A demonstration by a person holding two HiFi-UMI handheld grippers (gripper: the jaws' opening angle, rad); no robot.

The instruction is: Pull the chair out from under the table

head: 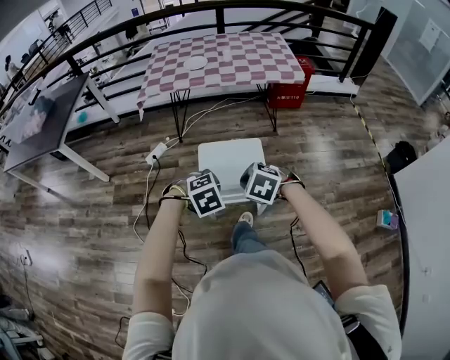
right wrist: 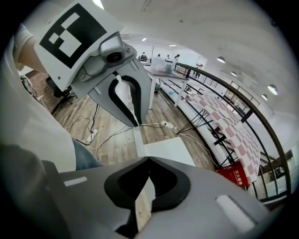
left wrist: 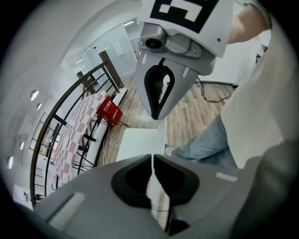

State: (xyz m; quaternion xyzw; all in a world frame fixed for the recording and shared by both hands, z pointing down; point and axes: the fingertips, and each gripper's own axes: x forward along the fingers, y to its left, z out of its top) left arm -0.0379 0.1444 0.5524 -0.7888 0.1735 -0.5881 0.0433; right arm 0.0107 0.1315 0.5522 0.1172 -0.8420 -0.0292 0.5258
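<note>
The white chair [head: 230, 160] stands on the wood floor, out in front of the checkered table [head: 218, 60] and clear of its legs. Both grippers hover side by side over the chair's near edge, where its thin backrest edge [left wrist: 161, 135] runs. My left gripper [head: 204, 191] points steeply down, jaws shut with only a hairline gap [left wrist: 153, 161]. My right gripper [head: 261, 184] is likewise shut [right wrist: 148, 163]. The chair's back edge shows below each pair of jaws, with nothing pinched between the pads. In each gripper view the other gripper hangs just ahead.
A red box [head: 287, 88] sits under the table's right end. A power strip [head: 156, 152] and cables lie on the floor left of the chair. A grey table [head: 42, 119] stands far left, a dark railing [head: 211, 10] behind. My foot [head: 245, 219] is just below the chair.
</note>
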